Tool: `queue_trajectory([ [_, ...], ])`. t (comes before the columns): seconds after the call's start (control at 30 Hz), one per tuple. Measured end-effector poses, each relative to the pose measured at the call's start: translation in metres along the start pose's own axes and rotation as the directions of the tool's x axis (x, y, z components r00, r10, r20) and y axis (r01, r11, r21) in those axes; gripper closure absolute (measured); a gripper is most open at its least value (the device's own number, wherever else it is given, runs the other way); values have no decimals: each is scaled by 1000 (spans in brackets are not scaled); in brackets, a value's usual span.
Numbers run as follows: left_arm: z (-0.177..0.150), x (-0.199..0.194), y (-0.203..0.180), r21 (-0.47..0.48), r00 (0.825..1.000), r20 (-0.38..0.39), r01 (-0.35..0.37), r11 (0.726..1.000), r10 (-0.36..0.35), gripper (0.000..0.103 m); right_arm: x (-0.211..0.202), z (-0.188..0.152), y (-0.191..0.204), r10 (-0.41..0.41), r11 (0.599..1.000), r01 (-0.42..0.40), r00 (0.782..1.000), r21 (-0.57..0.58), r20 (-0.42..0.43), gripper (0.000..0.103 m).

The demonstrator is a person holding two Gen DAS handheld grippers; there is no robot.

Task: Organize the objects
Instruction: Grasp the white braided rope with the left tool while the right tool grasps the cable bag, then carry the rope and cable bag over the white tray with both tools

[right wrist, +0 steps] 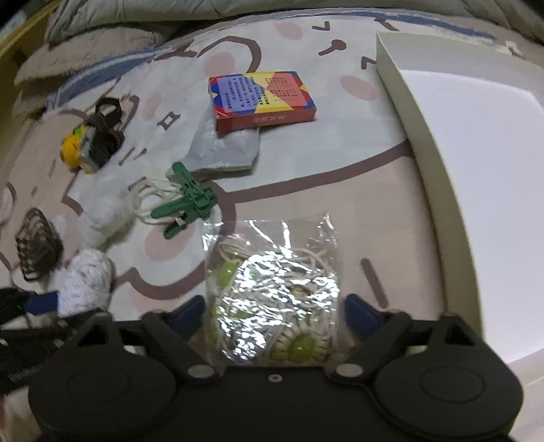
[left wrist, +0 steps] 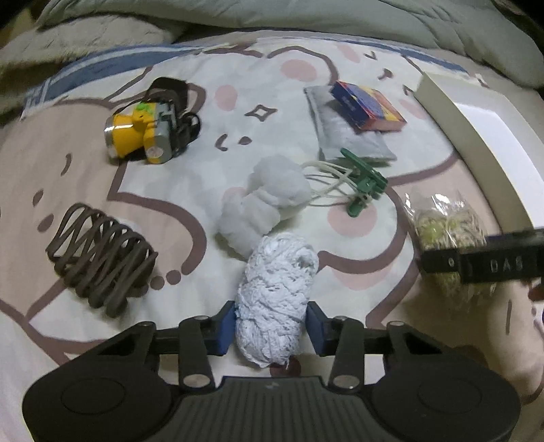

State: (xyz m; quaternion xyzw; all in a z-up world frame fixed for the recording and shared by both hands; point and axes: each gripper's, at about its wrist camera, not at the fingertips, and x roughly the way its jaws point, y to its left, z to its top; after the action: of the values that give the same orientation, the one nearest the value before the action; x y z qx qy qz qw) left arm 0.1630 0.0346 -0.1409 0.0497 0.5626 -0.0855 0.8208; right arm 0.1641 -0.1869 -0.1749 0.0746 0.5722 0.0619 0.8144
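Observation:
My left gripper [left wrist: 272, 326] has its blue pads around a white knitted bundle [left wrist: 277, 299] lying on the bed; the left pad touches it, the right pad stands just off it. My right gripper [right wrist: 273, 316] is open, its pads on either side of a clear plastic bag [right wrist: 275, 292] of white cord and green beads, without touching. That bag also shows in the left wrist view [left wrist: 448, 238]. A white box [right wrist: 476, 163] lies at the right. Green clothespins [right wrist: 185, 205] with white string lie mid-bed.
A yellow headlamp [left wrist: 139, 132], a brown coiled band [left wrist: 98, 258], a white fluffy wad [left wrist: 265, 200], and a colourful card box [right wrist: 261, 98] on a grey pouch [right wrist: 224, 146] lie on the patterned sheet. A grey quilt [left wrist: 272, 13] is bunched at the back.

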Motion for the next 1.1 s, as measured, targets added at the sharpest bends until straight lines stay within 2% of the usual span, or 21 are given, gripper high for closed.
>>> queue_trajectory([
  [0.03,0,-1,2,-21,1000,-1,5,1000,-5,61,-1,0,0,7,1000,-7,1000,-12,4,30],
  [0.13,1,-4,4,-56,1000,7,11,998,-11,62,-6,0,1,15,999,-14,1000,-42,12,40],
  [0.23,1,-12,3,-70,1000,23,1,998,0,62,-12,-1,1,19,998,-18,1000,-64,21,44],
  [0.33,2,-23,4,-89,999,51,-3,996,8,62,-23,-1,3,3,995,3,998,-97,55,44],
  [0.5,3,-47,1,-112,991,131,-6,994,21,63,-49,2,4,19,994,-4,990,-105,142,44],
  [0.77,1,-92,-5,-153,965,259,-6,988,46,63,-87,3,7,46,994,-19,963,-105,266,44],
  [0.93,-2,-112,-12,-165,949,310,-4,986,56,63,-107,0,8,58,995,-25,939,-102,338,44],
  [1.1,-5,-127,-23,-153,928,354,-60,986,111,63,-126,-8,14,62,990,-2,907,-142,418,44],
])
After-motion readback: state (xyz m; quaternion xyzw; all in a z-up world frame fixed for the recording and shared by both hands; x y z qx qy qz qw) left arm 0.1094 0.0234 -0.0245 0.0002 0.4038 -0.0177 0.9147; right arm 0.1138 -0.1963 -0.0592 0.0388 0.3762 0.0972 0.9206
